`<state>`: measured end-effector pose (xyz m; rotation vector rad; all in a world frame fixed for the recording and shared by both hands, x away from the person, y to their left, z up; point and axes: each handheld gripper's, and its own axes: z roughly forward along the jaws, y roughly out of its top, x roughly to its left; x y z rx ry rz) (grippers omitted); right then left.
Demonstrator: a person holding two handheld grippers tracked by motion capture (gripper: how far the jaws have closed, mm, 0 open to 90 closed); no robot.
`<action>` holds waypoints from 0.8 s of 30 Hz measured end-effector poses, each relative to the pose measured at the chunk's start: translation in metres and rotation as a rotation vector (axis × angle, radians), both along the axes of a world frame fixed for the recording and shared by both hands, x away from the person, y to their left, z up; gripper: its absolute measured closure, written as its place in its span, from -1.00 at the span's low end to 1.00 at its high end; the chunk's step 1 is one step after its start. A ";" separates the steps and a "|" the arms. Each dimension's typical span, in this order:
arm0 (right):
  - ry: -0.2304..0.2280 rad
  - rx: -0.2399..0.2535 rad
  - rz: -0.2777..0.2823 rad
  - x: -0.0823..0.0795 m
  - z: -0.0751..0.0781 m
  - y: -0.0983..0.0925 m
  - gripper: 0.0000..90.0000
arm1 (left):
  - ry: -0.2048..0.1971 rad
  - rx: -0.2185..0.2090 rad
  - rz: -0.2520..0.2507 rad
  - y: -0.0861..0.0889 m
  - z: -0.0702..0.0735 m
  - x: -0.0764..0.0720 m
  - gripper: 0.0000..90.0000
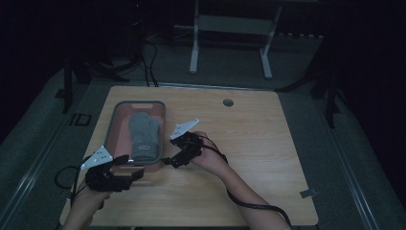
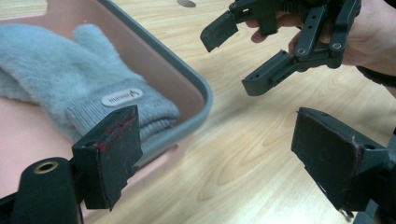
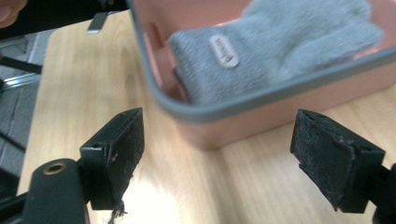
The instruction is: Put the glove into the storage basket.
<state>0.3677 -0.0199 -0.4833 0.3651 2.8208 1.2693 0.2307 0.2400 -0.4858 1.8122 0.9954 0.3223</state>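
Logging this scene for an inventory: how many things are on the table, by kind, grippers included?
Tray: 1
Mitten: 1
Grippers: 2, left gripper and right gripper, both open
Total: 4

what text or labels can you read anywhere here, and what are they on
Mitten label: a small white oval tag on the cuff of the grey mitten, printed with a short word and a small triangle mark; too blurred to read.
"ID": pale letters on the dark floor mat left of the table.
Pink tray, left hand-held gripper, right hand-held gripper: no text seen.
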 end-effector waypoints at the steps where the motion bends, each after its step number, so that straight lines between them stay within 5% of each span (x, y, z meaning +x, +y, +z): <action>1: -0.001 0.003 0.007 -0.002 -0.002 -0.003 -0.61 | 0.003 -0.007 -0.007 -0.001 -0.002 -0.002 -0.64; 8: 0.010 0.002 0.014 -0.008 -0.020 -0.015 -0.62 | -0.006 0.002 -0.062 -0.008 -0.022 -0.010 -0.64; 24: 0.052 -0.020 0.031 -0.011 -0.065 -0.027 -0.65 | 0.046 0.014 -0.048 -0.015 -0.064 -0.008 -0.64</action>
